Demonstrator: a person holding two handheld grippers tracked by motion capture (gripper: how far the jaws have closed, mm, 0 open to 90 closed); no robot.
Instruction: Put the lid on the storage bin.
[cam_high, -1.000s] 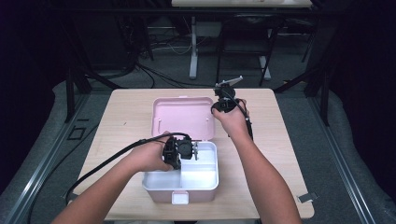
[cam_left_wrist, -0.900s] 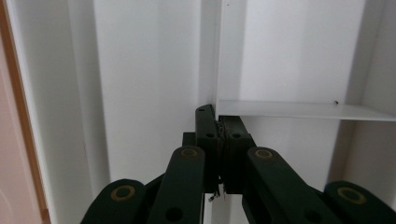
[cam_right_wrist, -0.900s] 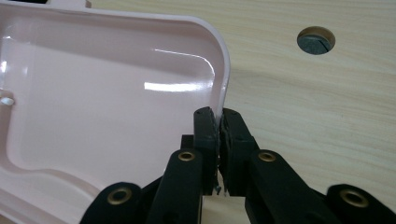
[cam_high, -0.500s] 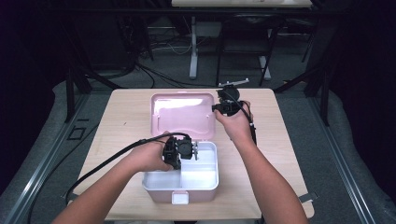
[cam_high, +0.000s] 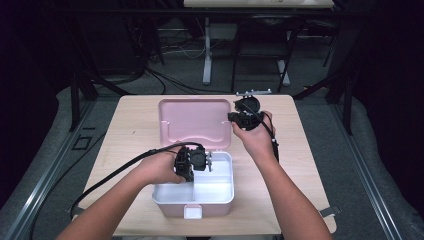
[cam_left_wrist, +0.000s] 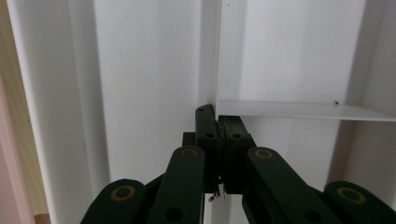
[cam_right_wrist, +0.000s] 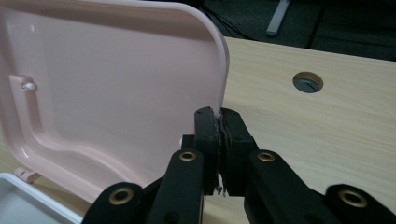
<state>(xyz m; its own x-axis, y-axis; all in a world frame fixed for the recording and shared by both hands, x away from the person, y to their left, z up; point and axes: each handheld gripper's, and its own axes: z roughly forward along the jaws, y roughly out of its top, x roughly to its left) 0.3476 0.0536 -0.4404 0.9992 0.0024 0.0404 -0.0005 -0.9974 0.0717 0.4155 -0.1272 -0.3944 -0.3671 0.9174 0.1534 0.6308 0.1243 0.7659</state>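
My left gripper, jaws pressed together, sits inside the white box at the table's near edge. My right gripper, also closed, touches the raised pink lid's edge.

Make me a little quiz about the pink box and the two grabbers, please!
1. True or false: the lid of the box is open.
2. Which gripper sits at the lid's edge? A) the left gripper B) the right gripper
3. Fill in: the left gripper's shut jaws point down into the box's ____ inside.

Key:
1. True. The pink lid is tipped back toward the far side of the table.
2. B. In the right gripper view its shut jaws sit against the lid's rounded edge; whether they pinch it I cannot tell.
3. White. The left gripper view shows white walls and a divider.
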